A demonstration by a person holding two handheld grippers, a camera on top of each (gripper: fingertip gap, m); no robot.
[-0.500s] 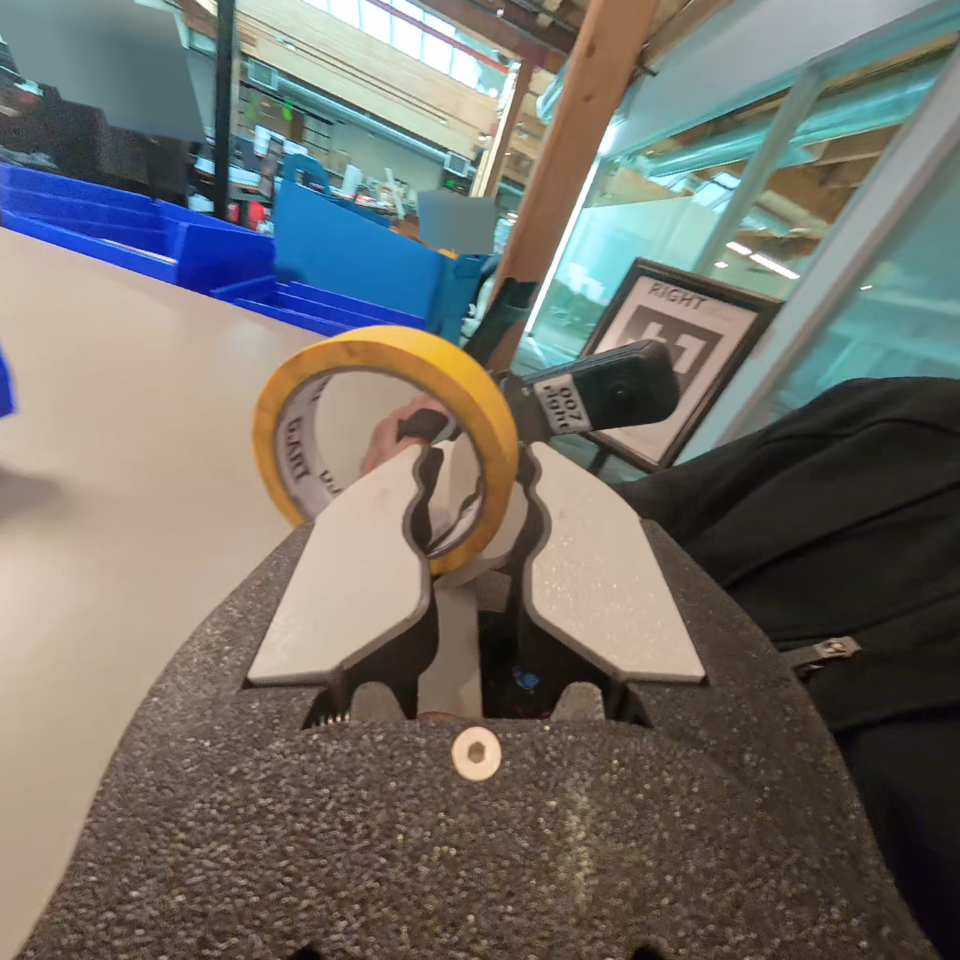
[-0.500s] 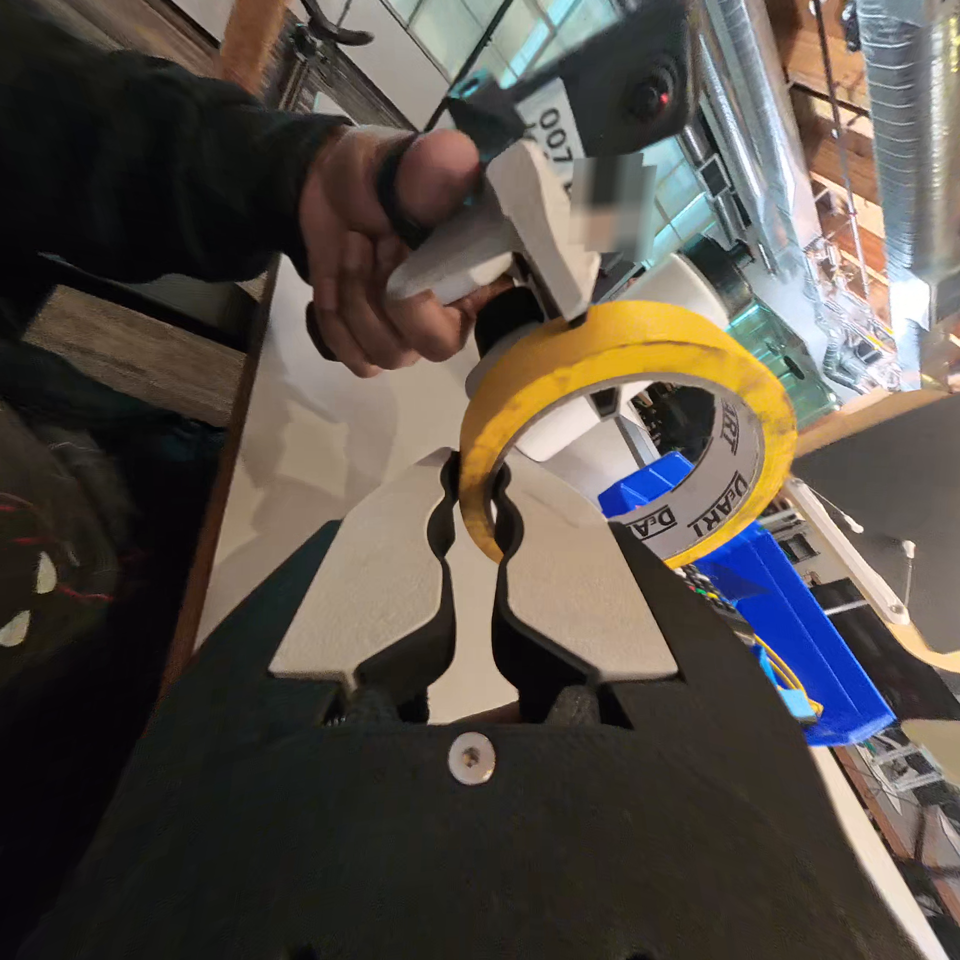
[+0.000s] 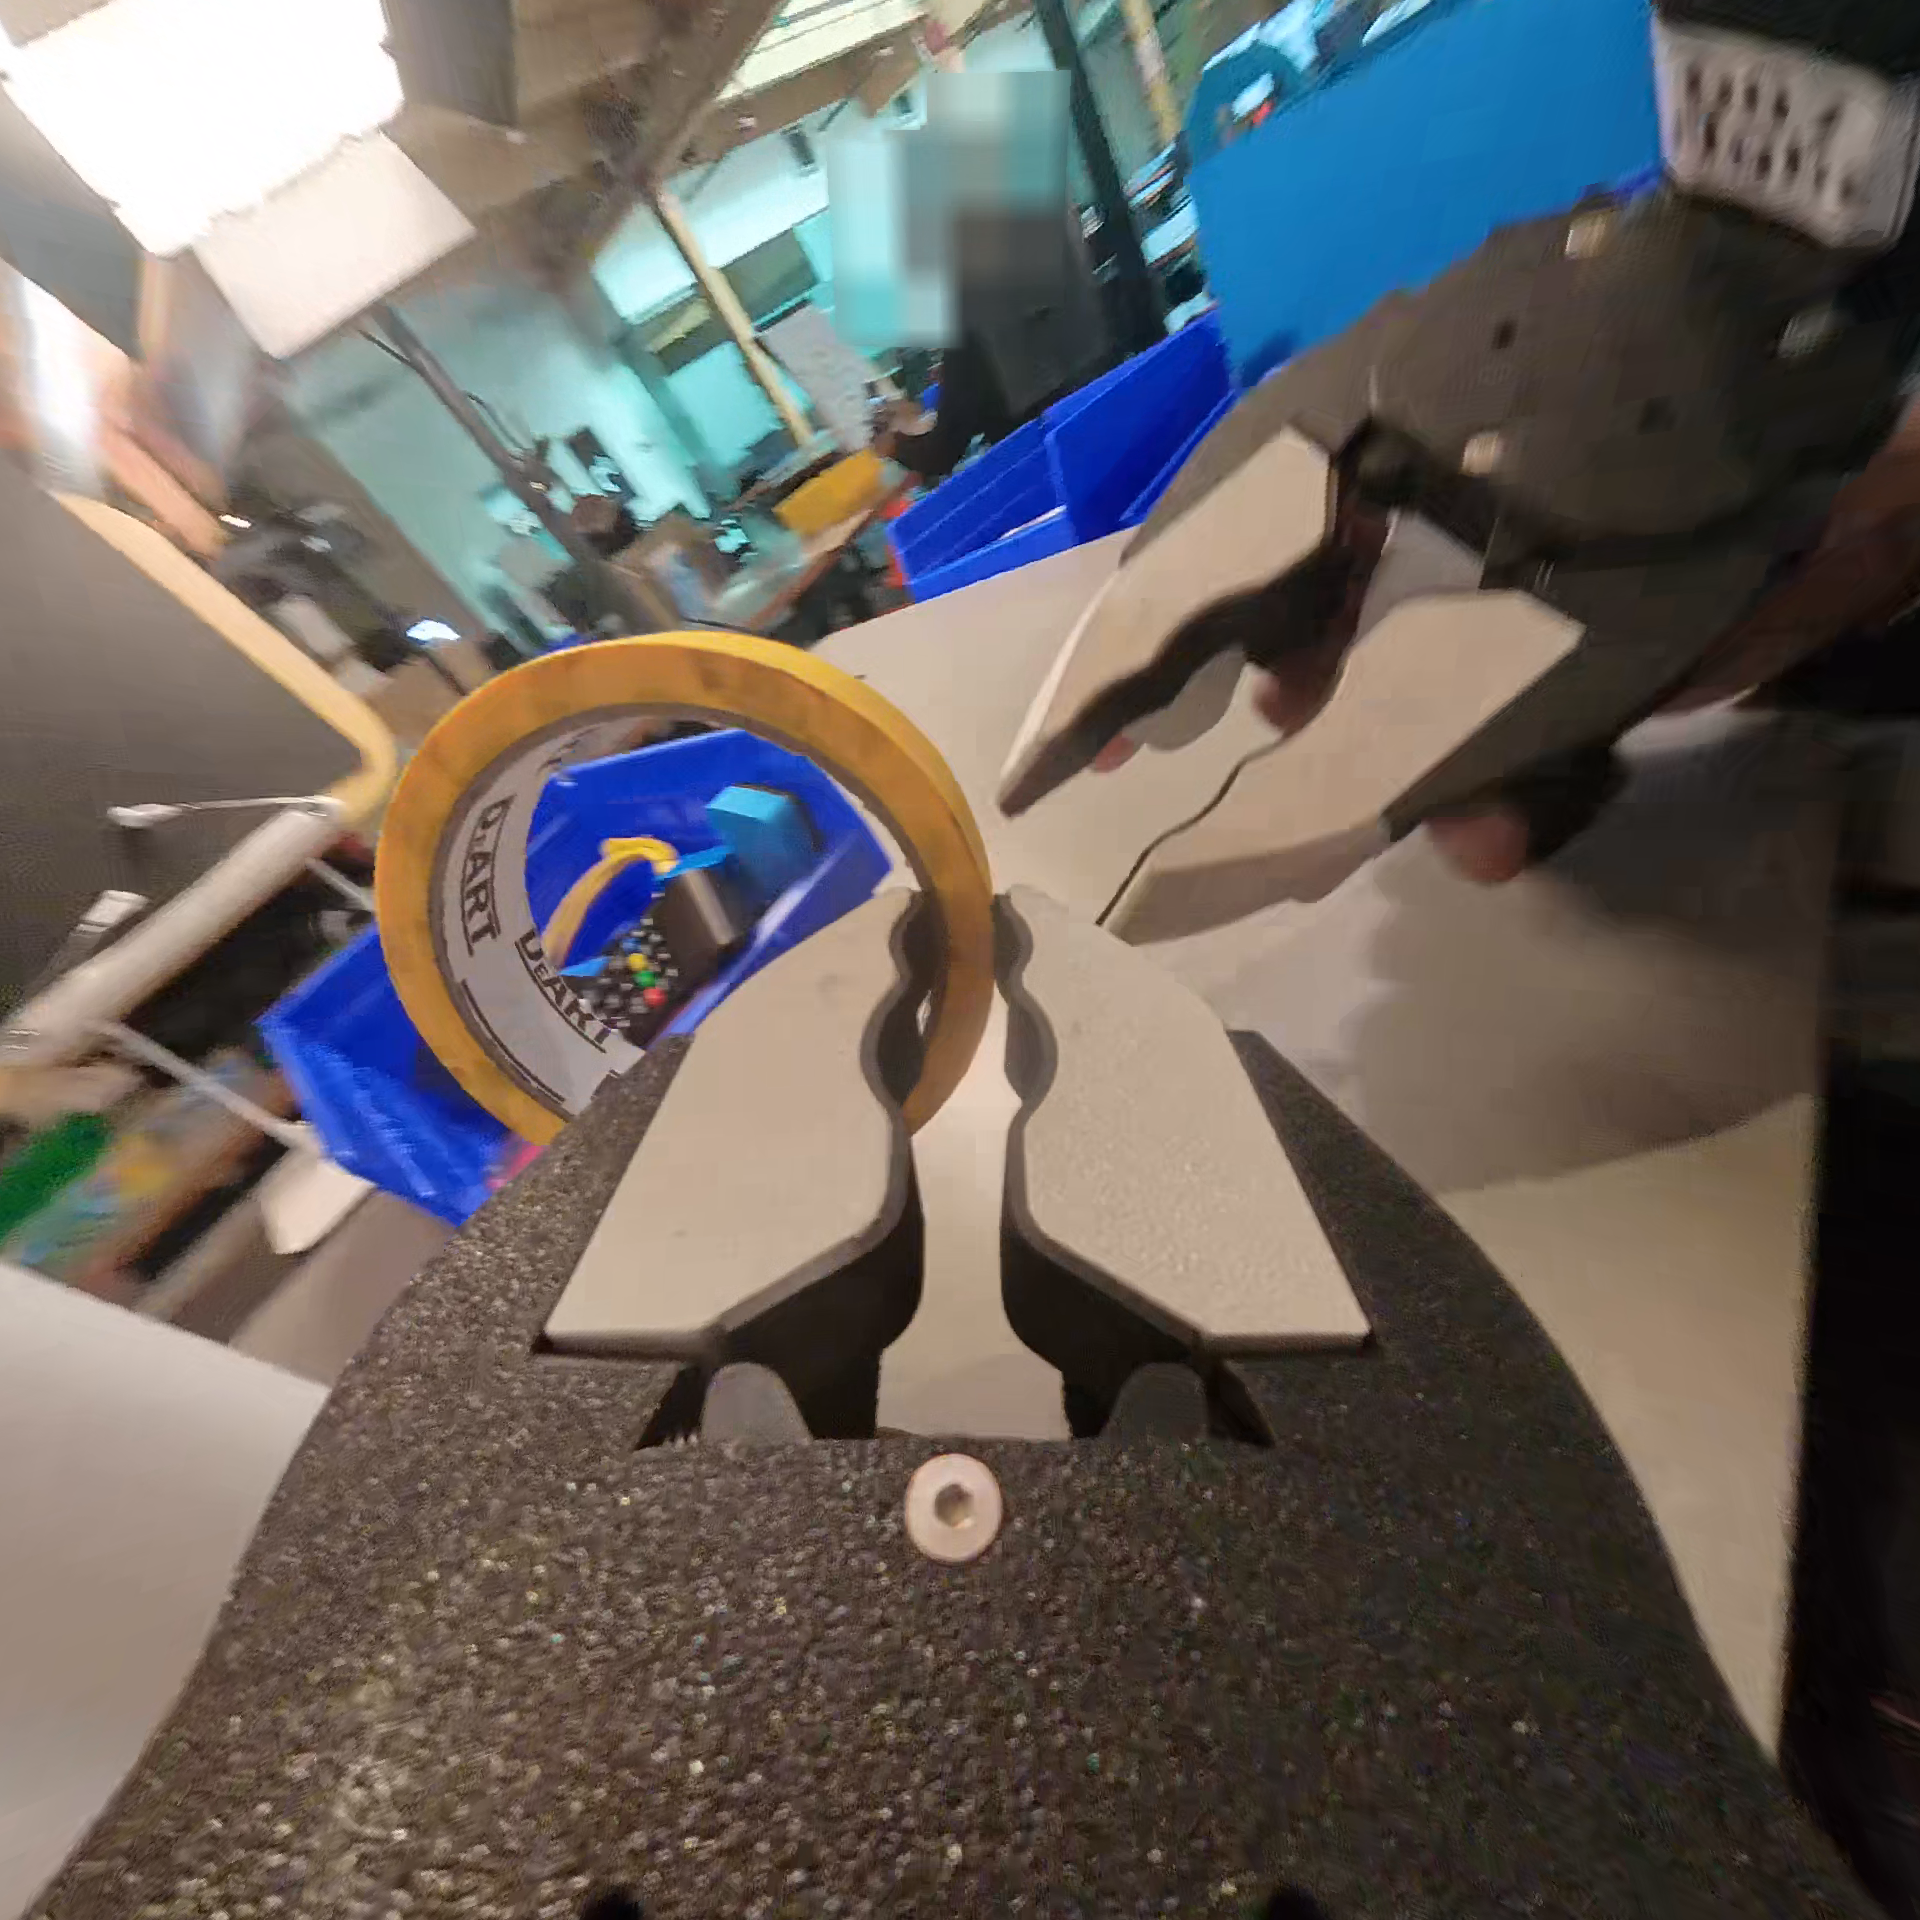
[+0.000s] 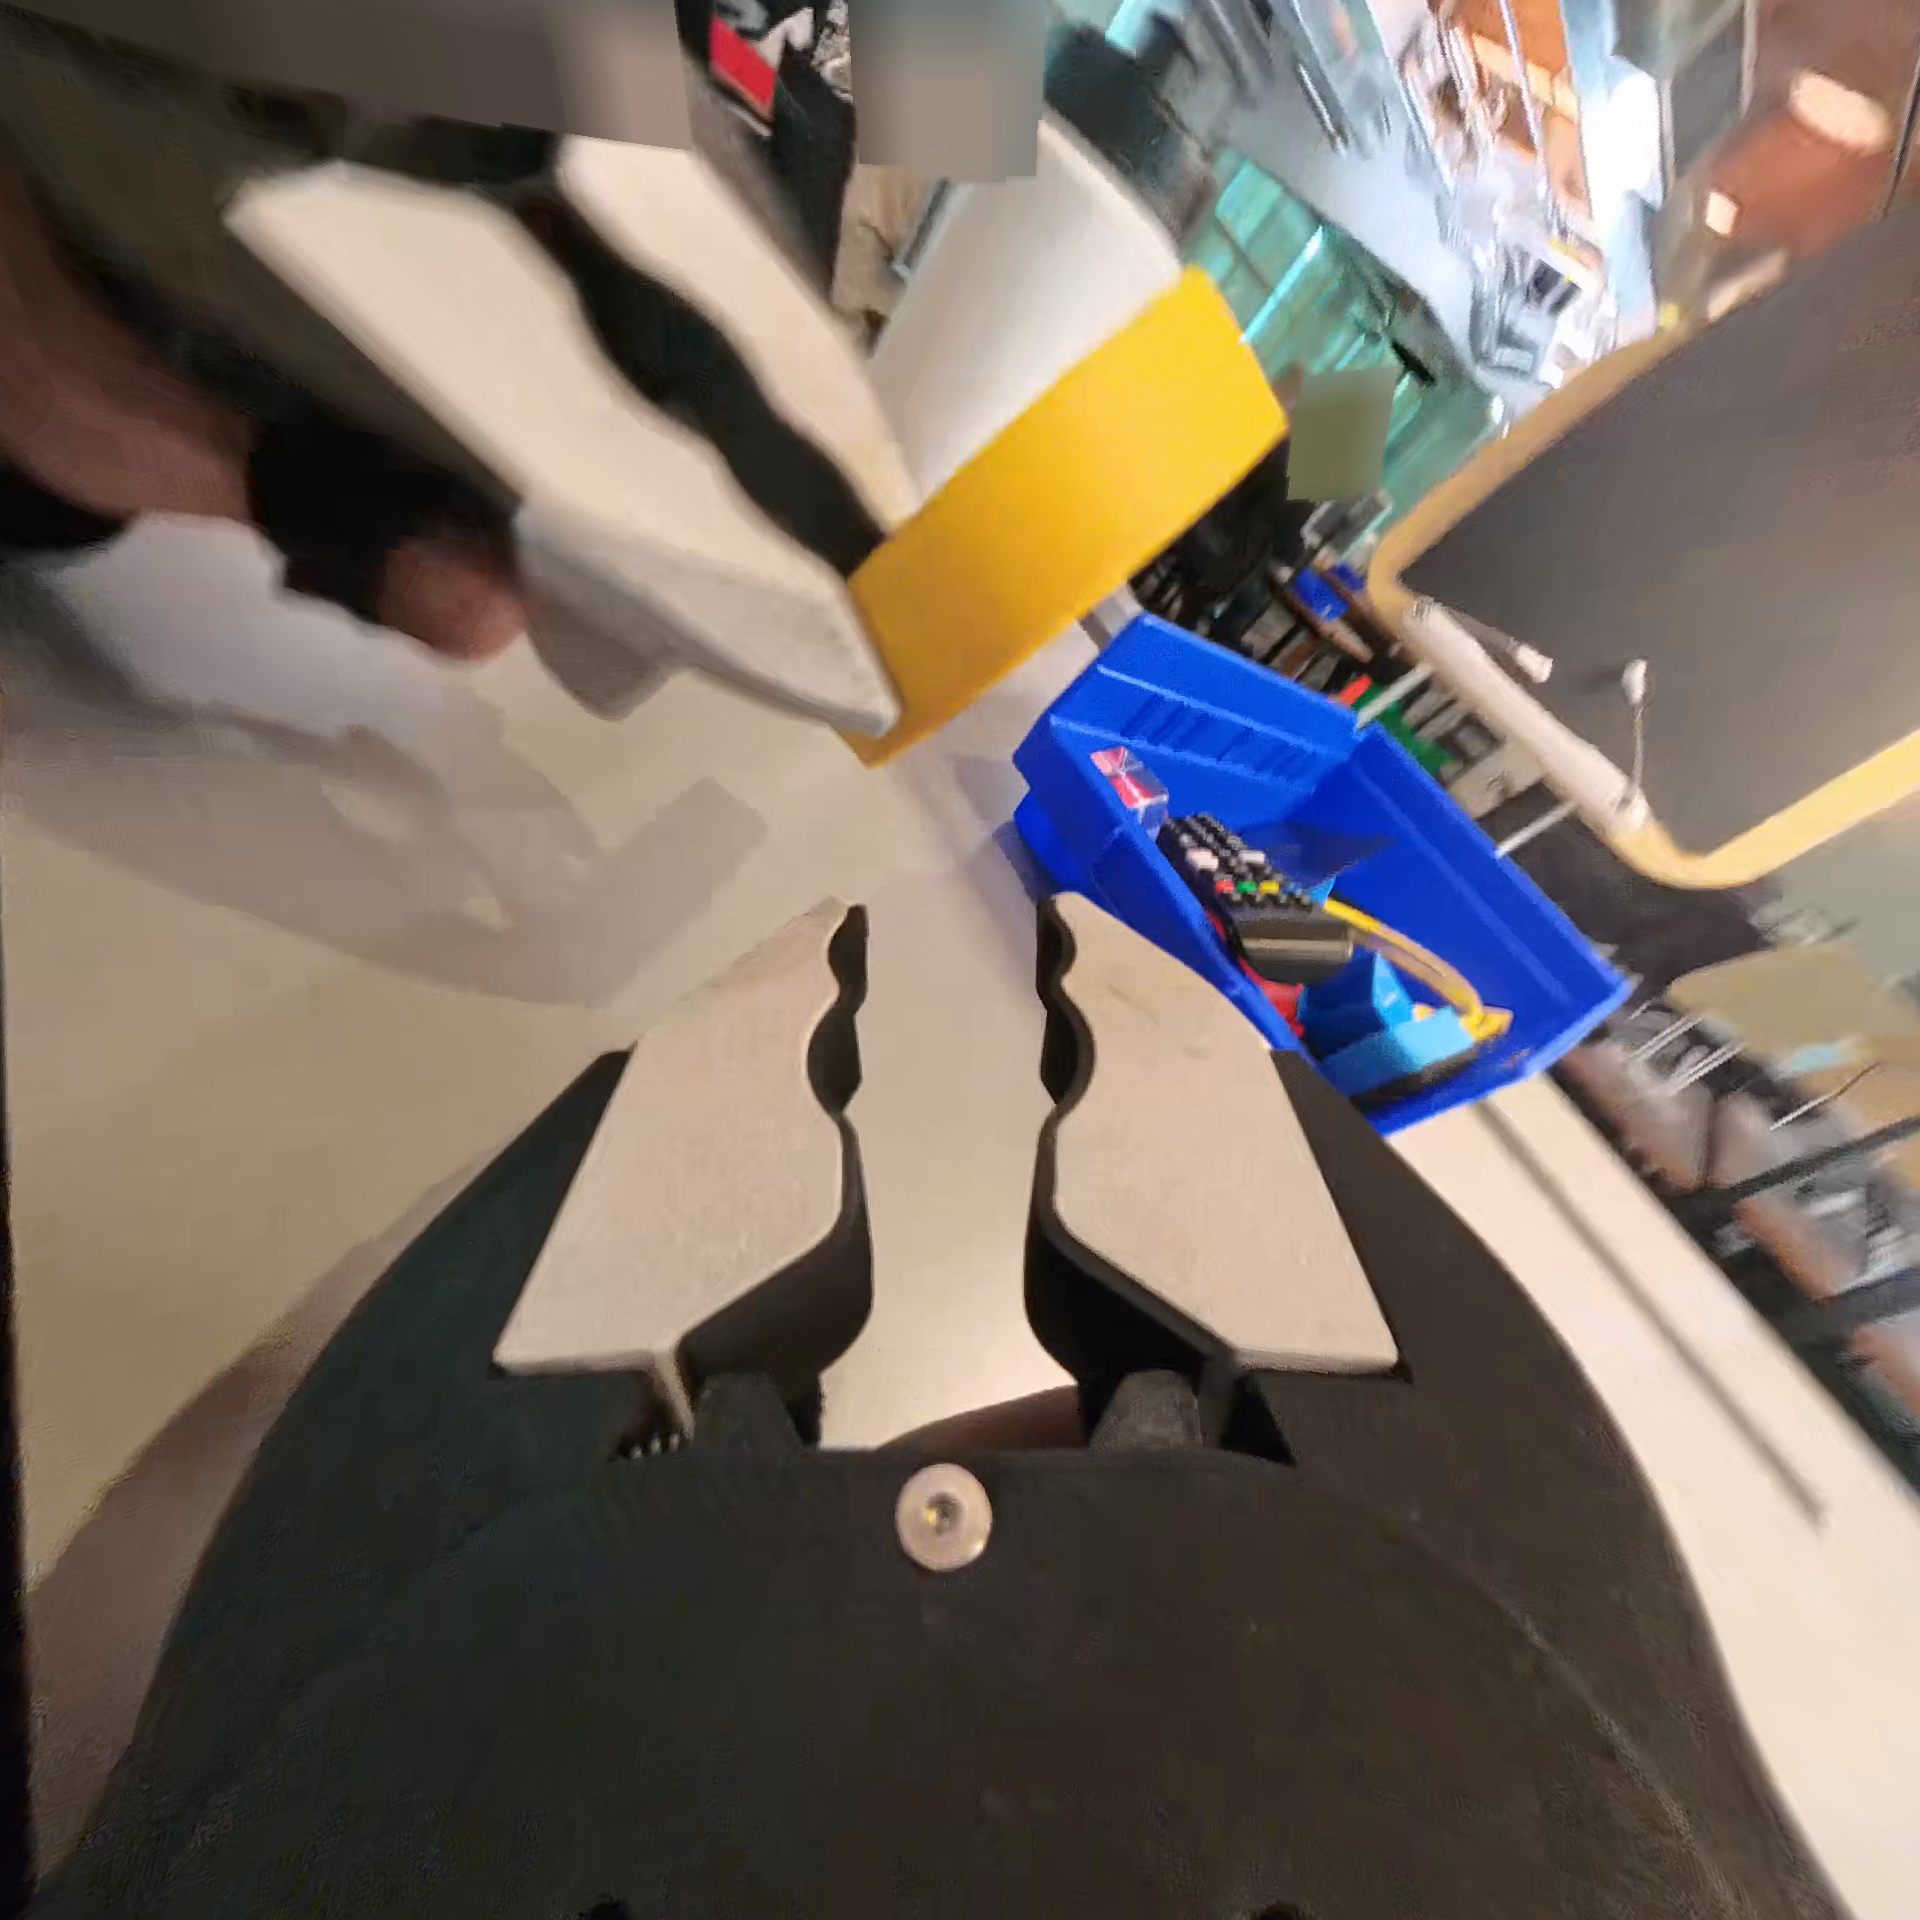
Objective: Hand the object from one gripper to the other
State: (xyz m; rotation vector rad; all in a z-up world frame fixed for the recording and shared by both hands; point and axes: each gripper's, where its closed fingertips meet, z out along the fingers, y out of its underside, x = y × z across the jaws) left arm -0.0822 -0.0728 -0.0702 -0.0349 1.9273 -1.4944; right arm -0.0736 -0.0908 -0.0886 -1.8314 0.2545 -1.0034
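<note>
A yellow tape roll is clamped by its rim between the fingers of my left gripper, which is shut on it and holds it upright above the white table. My right gripper shows at the upper right of the left wrist view, open and clear of the roll. In the right wrist view my right gripper is open and empty. The left gripper is up and to the left there, with the tape roll in it.
A blue bin holding a remote and small parts sits on the table beyond the grippers; it also shows through the roll. More blue bins stand at the back. A black chair is past the table edge. My two grippers' fingertips are within a few centimetres of each other.
My right gripper has let go of the tape roll, opened and drawn back. The left gripper keeps the roll and has swung round with it.
</note>
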